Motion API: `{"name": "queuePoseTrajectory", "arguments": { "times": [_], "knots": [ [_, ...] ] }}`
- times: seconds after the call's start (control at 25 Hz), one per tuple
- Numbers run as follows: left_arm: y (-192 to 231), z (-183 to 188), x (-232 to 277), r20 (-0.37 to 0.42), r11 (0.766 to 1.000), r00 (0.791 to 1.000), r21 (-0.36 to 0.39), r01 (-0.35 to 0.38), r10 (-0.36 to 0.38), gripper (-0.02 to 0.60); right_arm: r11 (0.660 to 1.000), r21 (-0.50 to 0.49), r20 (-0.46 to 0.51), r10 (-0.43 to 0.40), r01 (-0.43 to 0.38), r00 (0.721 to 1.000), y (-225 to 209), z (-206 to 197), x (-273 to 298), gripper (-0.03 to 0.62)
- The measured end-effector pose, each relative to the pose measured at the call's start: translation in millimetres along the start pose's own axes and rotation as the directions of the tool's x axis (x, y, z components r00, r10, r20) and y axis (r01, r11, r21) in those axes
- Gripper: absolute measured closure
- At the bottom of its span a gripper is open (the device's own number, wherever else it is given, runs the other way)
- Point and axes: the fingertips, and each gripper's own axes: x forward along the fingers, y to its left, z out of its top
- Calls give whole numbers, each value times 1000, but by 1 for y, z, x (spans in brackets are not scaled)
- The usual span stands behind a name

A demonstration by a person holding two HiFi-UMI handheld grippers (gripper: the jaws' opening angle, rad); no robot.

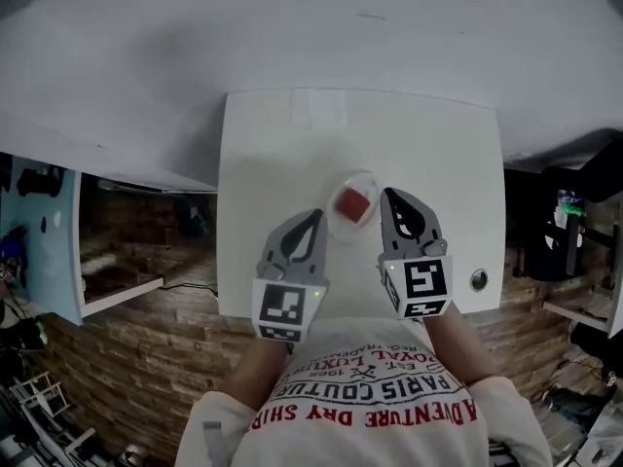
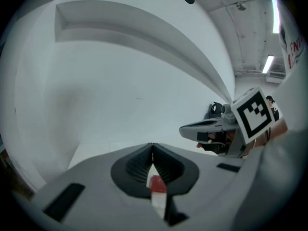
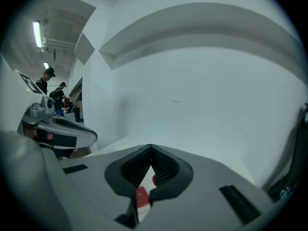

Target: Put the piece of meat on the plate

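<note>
The red piece of meat [image 1: 352, 203] lies on the small plate [image 1: 336, 224], between the two pairs of jaws and near their tips. The left gripper [image 1: 317, 214] is clenched tip to tip on nothing, and so is the right gripper [image 1: 389, 196]. The plate rests on the white counter [image 1: 282, 144].

red meat [image 1: 352, 204] on plate [image 1: 337, 225], white table [image 1: 273, 144]

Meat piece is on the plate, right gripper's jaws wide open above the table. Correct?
Not quite. The right gripper is shut: the right gripper view shows its jaw tips meeting. The rest holds: the piece of meat lies on the plate, and the gripper is above the white table.
</note>
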Motion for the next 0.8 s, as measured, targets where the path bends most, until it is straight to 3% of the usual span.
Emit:
{"name": "queuePoseTrajectory", "arguments": {
  "times": [0.28, 0.56, 0.8],
  "knots": [
    [-17, 68, -16, 156, 998, 988, 68, -6, -5, 575, 1000, 6, 187, -9, 8, 982, -6, 59, -47, 582],
    [-38, 99, -20, 219, 993, 976, 116, -6, -20, 575, 1000, 26, 232, 0, -6, 973, -9, 77, -77, 582],
    [-46, 102, -20, 228, 993, 974, 119, -9, -19, 575, 998, 55, 229, -3, -10, 973, -14, 73, -85, 582]
  ]
}}
